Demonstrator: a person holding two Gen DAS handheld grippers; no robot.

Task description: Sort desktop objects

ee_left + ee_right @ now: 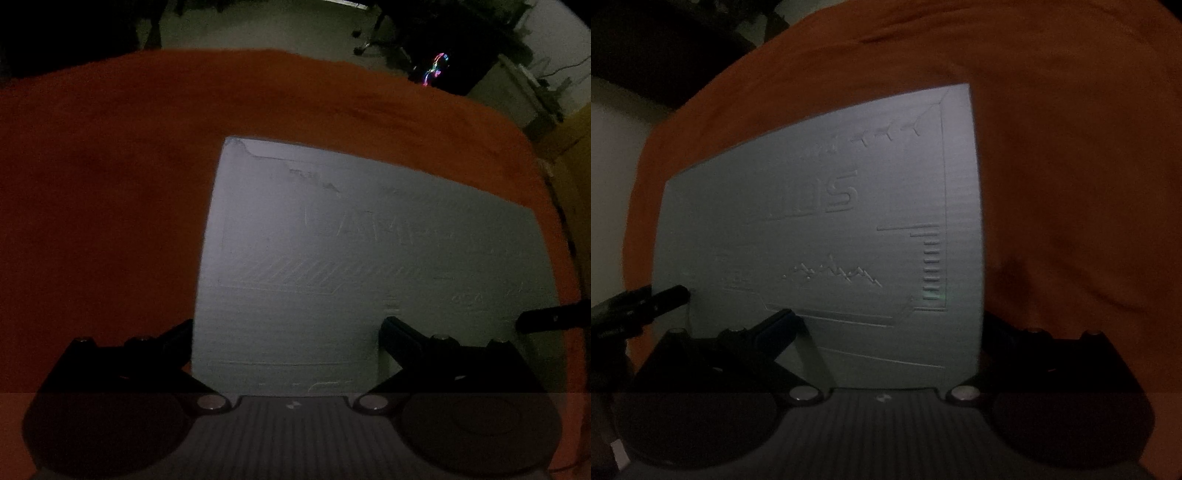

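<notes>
An orange cloth (pixel 110 184) is seen spread over the table; a grey box (pixel 351 240) lies flat by its near edge. Both the left gripper (pixel 286 332) and right gripper (pixel 886 328) are held wide open, nothing gripped. Progress cannot be judged.

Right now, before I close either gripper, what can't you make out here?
- Grey box: embossed lettering unreadable in the left view, dim and blurred.
- Box's near edge: hidden by the gripper bodies in both views.
- Right gripper: right finger lost in shadow beside the box.
- Orange cloth: anything under it hidden.
</notes>
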